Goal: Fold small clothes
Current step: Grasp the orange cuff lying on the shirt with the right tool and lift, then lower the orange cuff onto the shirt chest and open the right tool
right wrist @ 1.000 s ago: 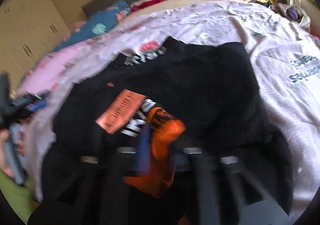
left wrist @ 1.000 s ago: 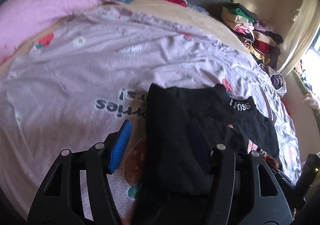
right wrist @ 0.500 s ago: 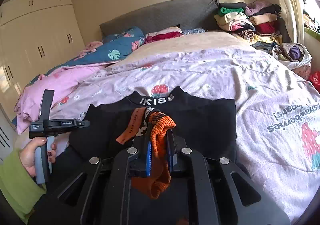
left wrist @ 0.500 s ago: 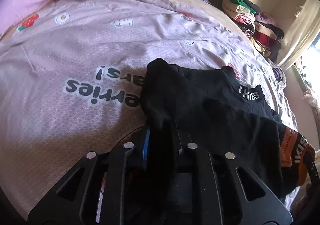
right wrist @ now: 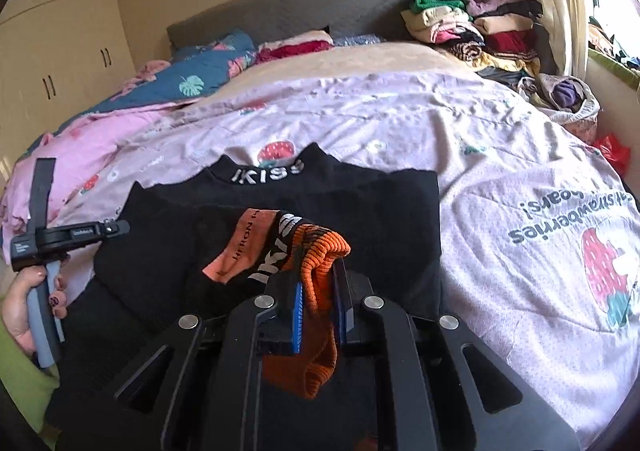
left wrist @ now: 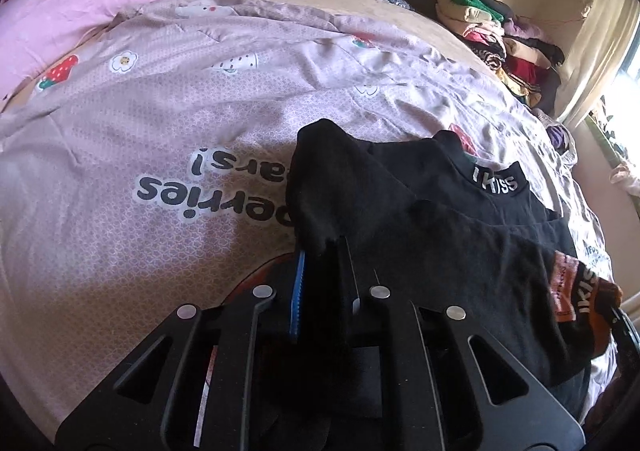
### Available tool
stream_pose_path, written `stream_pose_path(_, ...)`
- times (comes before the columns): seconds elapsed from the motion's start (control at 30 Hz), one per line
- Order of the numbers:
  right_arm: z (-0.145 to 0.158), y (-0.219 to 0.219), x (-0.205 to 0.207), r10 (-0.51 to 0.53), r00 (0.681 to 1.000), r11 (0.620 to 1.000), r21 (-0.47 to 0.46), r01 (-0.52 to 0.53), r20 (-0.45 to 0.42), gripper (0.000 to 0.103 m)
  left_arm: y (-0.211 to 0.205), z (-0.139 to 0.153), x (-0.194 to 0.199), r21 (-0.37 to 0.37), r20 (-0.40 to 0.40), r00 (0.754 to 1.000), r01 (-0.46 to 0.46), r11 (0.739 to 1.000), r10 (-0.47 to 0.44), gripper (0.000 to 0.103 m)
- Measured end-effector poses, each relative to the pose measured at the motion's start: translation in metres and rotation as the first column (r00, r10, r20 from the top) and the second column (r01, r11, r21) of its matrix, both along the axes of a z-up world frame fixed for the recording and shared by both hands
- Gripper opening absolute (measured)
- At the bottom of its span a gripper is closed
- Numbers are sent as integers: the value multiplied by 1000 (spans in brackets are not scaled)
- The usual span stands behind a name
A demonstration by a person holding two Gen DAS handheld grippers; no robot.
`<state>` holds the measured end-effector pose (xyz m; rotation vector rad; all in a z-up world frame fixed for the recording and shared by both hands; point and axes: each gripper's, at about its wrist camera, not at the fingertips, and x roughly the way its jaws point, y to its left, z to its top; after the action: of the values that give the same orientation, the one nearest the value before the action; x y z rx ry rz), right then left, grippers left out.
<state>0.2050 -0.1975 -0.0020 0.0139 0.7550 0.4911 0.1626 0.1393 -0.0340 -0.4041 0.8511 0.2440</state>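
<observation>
A black sweater [right wrist: 360, 211] with a white-lettered collar [right wrist: 266, 175] lies on the pink bedspread [right wrist: 500, 155]. My right gripper [right wrist: 318, 291] is shut on its orange ribbed cuff [right wrist: 320, 251] and holds that end lifted over the body. My left gripper [left wrist: 326, 267] is shut on a black fold of the same sweater [left wrist: 440, 243], raised off the bed. The orange cuff [left wrist: 580, 291] shows at the right of the left wrist view. The left gripper's handle [right wrist: 44, 247] and the hand on it show at the left of the right wrist view.
A pile of folded clothes [right wrist: 472, 27] sits at the head of the bed on the right. Pillows and a pink quilt [left wrist: 60, 11] lie at the far left. A grey headboard [right wrist: 288, 11] and cream wardrobes [right wrist: 60, 51] stand behind. A bag of clothes [right wrist: 568, 95] rests by the window.
Both grippers closed on the sweater and lifted it. The right one carried the orange cuff up and back over the body; the left one closed on the black fold and raised it.
</observation>
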Motion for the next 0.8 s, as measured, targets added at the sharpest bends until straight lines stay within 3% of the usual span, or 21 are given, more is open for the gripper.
stream_pose_path(0.13, -3, -4, 3, -25, 999, 999, -28, 25, -22, 17, 0, 6, -4, 4, 4, 1000, -1, 1000, 1, 11)
stream_pose_path(0.2, -3, -7, 3, -34, 999, 999, -34, 33, -25, 24, -2, 12, -8, 16, 7, 1000, 0, 1000, 0, 11)
stream_pose_path(0.27, 0, -9, 2, -37, 999, 999, -24, 36, -29, 42, -3, 18, -12, 23, 12, 1000, 0, 1000, 0, 13)
stream_pose_path(0.4, 9, -7, -5, 4, 1000, 1000, 3, -4, -22, 42, -15, 37, -21, 77, 45, 999, 17, 997, -21, 21)
stream_pose_path(0.5, 11, 0, -10, 60, 998, 998, 22, -60, -36, 42, -30, 44, -20, 70, 39, 996, 78, 994, -81, 30)
stream_pose_path(0.57, 11, 5, -12, 92, 994, 995, 38, -90, -55, 43, -39, 43, -20, 61, 31, 994, 106, 993, -108, 32)
stream_pose_path(0.67, 7, 15, -15, 132, 988, 991, 30, -130, -81, 44, -59, 37, -18, 66, 1, 986, 168, 984, -168, 45)
stream_pose_path(0.8, 0, 25, -19, 173, 979, 985, 8, -173, -106, 47, -77, 23, -17, 73, -40, 975, 222, 972, -219, 50)
